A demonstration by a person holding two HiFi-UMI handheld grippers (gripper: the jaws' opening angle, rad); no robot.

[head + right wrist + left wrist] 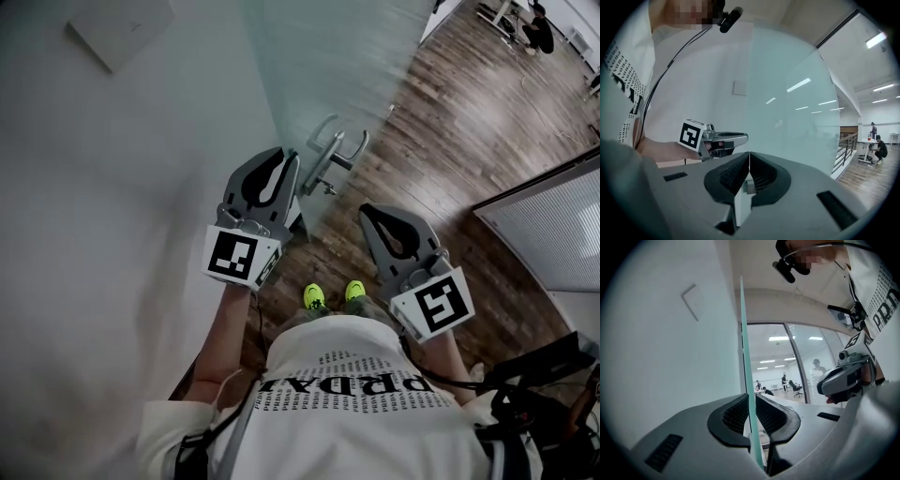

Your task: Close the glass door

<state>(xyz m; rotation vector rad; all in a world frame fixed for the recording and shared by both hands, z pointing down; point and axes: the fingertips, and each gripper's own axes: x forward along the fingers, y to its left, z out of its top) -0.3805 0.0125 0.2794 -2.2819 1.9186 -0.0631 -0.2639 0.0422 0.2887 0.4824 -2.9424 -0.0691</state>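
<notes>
The glass door (319, 66) stands ajar, frosted green, its lever handle (330, 155) just beyond my left gripper (284, 157). In the left gripper view the door's thin edge (744, 348) runs upright between the jaws, and my left gripper (751, 404) is shut on it, both pads against the glass. My right gripper (377, 214) hangs free to the right of the handle, over the floor, touching nothing. In the right gripper view my right gripper (749, 160) is shut with the pads meeting and nothing held; the door pane (797, 93) fills the view ahead.
A white wall (112, 169) with a square plate (117, 28) lies left of the door. Wooden floor (469, 122) stretches to the right, bounded by a partition with blinds (553, 225). My yellow shoes (333, 293) stand below the handle. A person crouches far off (539, 28).
</notes>
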